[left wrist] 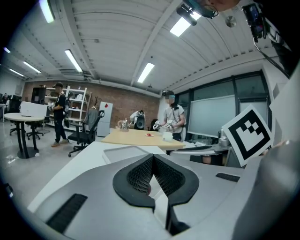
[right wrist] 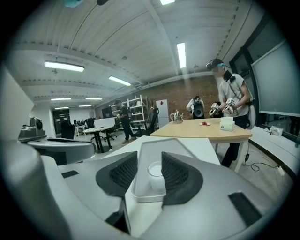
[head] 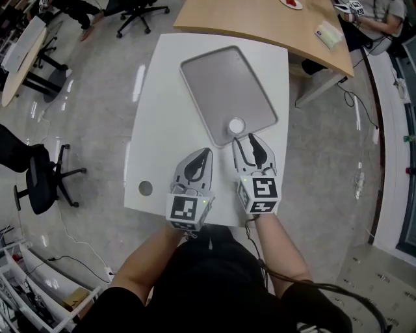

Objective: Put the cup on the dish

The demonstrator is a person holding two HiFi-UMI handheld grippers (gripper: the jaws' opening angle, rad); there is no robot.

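A small white cup (head: 236, 125) stands upright on the grey dish (head: 224, 84), a flat tray, close to its near corner. My right gripper (head: 244, 138) sits just short of the cup with its jaws open. In the right gripper view the cup (right wrist: 155, 169) shows in the gap of that gripper (right wrist: 149, 154), close to the right pad and clear of the left one. The dish rim (right wrist: 147, 197) lies under the tips. My left gripper (head: 205, 152) rests over the white table (head: 162, 130), left of the dish corner, jaws shut and empty. Its closed tips (left wrist: 152, 159) point toward the dish (left wrist: 126, 151).
A round grommet hole (head: 145, 188) sits near the white table's front left. A wooden table (head: 260, 19) with a tissue pack (head: 328, 35) stands behind. Office chairs (head: 140, 13) and people stand around, and a person (right wrist: 232, 101) is at the wooden table.
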